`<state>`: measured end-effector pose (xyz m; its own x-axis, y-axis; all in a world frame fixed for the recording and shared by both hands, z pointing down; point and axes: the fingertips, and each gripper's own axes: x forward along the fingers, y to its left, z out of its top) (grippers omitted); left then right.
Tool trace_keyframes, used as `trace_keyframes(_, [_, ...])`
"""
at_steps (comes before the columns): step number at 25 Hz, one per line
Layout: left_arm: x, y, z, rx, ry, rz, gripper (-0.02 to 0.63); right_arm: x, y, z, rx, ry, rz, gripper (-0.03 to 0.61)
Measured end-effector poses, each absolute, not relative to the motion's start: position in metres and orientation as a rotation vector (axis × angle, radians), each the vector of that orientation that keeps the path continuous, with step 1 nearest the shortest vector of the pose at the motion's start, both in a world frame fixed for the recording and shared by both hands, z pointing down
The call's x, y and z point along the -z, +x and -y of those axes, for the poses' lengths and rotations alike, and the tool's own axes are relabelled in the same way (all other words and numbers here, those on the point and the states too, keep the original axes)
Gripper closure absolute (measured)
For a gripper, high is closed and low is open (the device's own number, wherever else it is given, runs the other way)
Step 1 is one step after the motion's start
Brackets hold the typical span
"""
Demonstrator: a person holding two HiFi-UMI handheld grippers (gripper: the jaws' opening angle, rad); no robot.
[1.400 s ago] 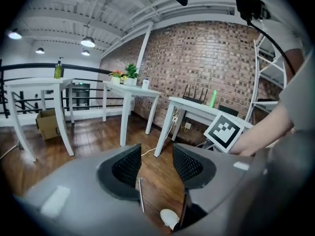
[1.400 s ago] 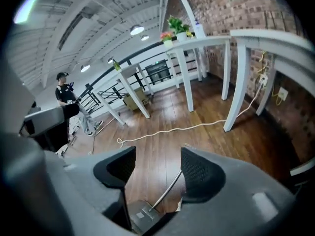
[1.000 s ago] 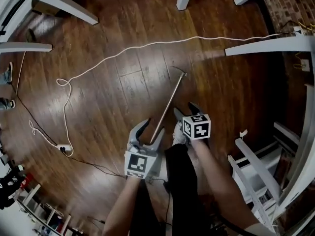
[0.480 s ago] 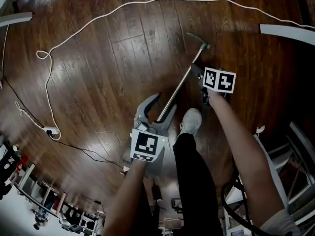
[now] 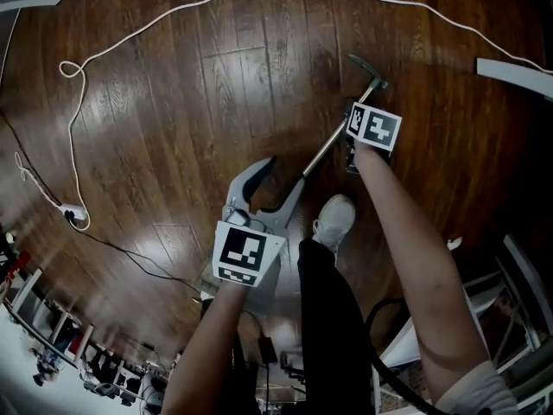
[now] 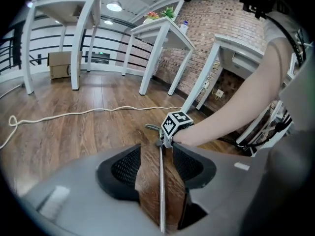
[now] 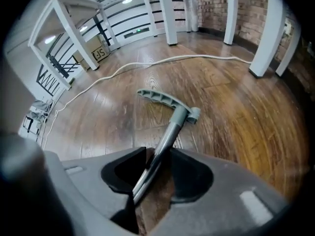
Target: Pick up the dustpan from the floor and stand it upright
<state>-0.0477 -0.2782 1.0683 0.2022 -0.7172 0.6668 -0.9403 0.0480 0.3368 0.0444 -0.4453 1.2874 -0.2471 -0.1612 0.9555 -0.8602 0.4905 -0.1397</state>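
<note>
A: In the head view, where is the dustpan (image 5: pixel 324 152)?

B: It lies flat on the floor (image 5: pixel 173 145). Its thin metal pole runs from beside the person's shoe (image 5: pixel 334 221) out to the far right and ends in a green grip (image 5: pixel 367 70). The left gripper (image 5: pixel 281 180) straddles the near part of the pole. The right gripper (image 5: pixel 350 161) sits farther along, just short of the grip. A white cord (image 5: pixel 173 33) loops well apart at the far left.

A: And the left gripper view?

B: Its jaws stand apart. The pole (image 6: pixel 161 191) runs down the middle with bare floor on both sides, and neither pad (image 6: pixel 125 168) touches it.

A: The right gripper view?

B: Those jaws are closing round the pole (image 7: pixel 165 141), just near of the grip (image 7: pixel 160 98). The pads seem to touch the pole at their tips, though the wide lens leaves that a little unsure.

A: How will the dustpan handle?

B: It is probably light and stiff. It is long, though, so it would swing from a single hold, and smooth metal may slip. A hold close to the grip to raise it, with the other gripper steadying lower down, looks sound.

A: Any containers?

B: The pan itself shows in no view, so its contents cannot be told. A cardboard box (image 6: pixel 60 65) stands at the far left by a white table (image 6: pixel 64 4), and nothing inside it is visible.
</note>
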Motion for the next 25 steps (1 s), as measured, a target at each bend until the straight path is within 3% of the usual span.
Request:
trace_keyframes(4, [-1.033, -0.056, 0.280, -0.336, 1.725, 1.611, 0.390, -1.246, 0.051, 0.442, -0.978, 0.947, 1.731, 0.471])
trace_keyframes(11, [-0.908, -0.073, 0.292, -0.170, 1.742, 1.764, 0.390, -1.055, 0.018, 0.425, -0.954, 0.928, 2.034, 0.494])
trace_keyframes(17, [-0.797, -0.072, 0.233, -0.212, 1.899, 1.740, 0.391, -0.902, 0.007, 0.365, -0.744, 0.926, 2.212, 0.505])
trace_keyframes(25, [-0.710, -0.112, 0.118, -0.232, 2.026, 1.721, 0.391, -0.745, -0.018, 0.244, -0.432, 0.987, 2.387, 0.517])
